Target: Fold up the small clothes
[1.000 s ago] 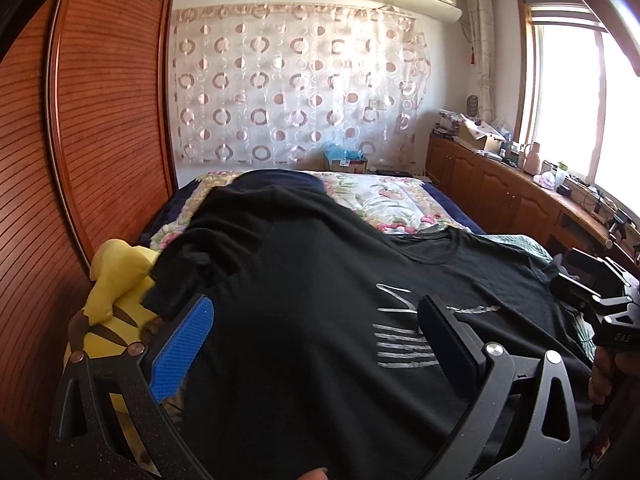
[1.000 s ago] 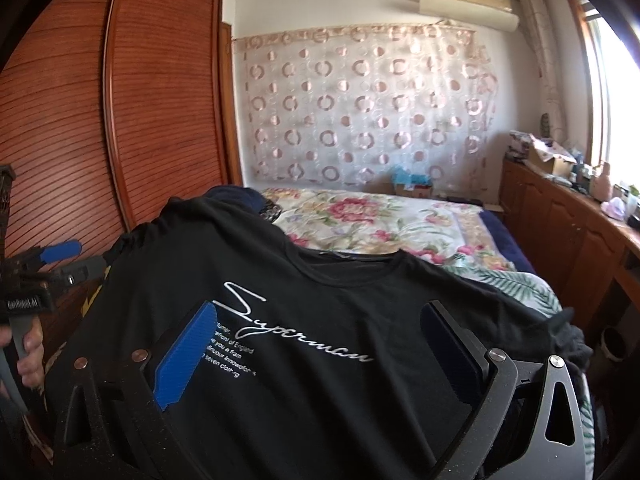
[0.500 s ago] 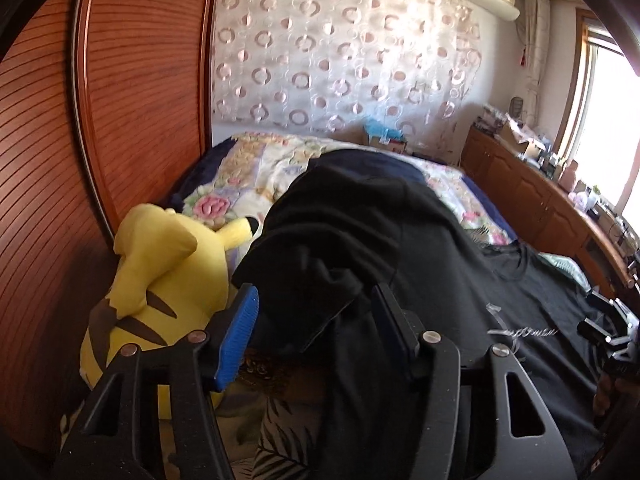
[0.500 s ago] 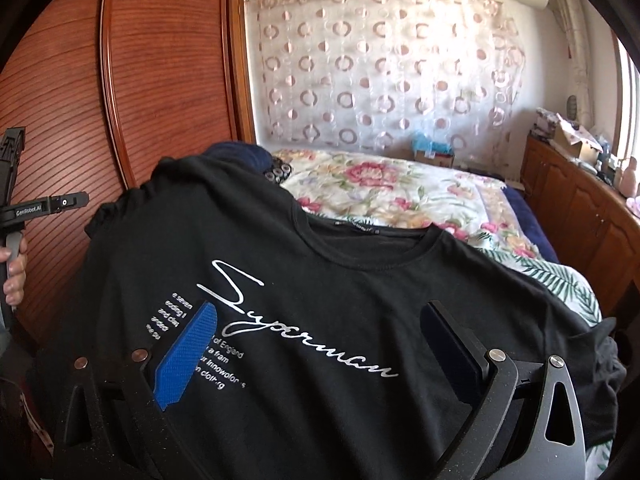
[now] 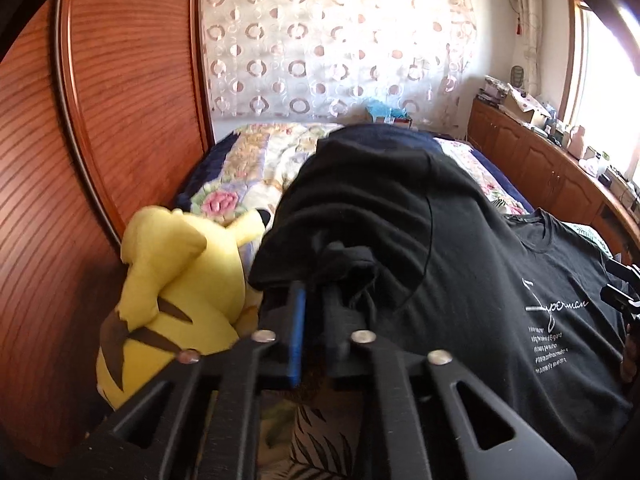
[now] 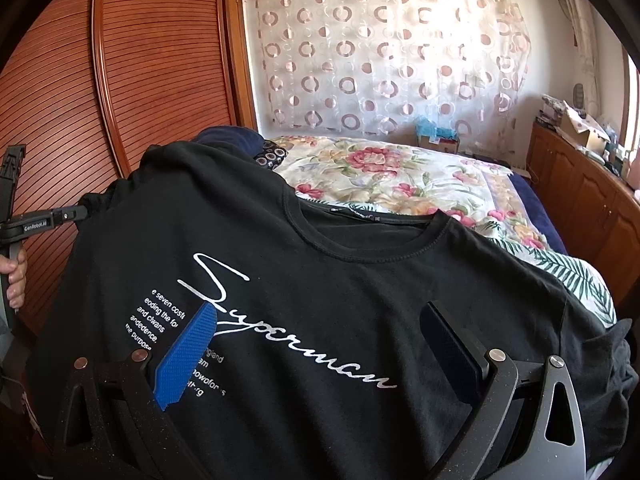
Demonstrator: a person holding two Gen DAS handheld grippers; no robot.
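Observation:
A black T-shirt (image 6: 360, 280) with white "Superman" script lies spread face up on the bed; it also fills the right of the left wrist view (image 5: 460, 260). My left gripper (image 5: 316, 292) is shut on the bunched left sleeve (image 5: 348, 260) of the shirt. It shows at the left edge of the right wrist view (image 6: 70, 214), at the sleeve. My right gripper (image 6: 316, 332) is open and empty, hovering over the printed chest. Its edge shows at the far right of the left wrist view (image 5: 620, 288).
A yellow plush toy (image 5: 172, 280) lies just left of the sleeve, against the wooden wardrobe doors (image 5: 120, 100). A floral quilt (image 6: 400, 176) covers the far bed. A wooden cabinet (image 6: 580, 200) with clutter runs along the right under the window.
My left gripper moved left from over the chest to the sleeve and closed on it. My right gripper stayed open and came a little closer over the print.

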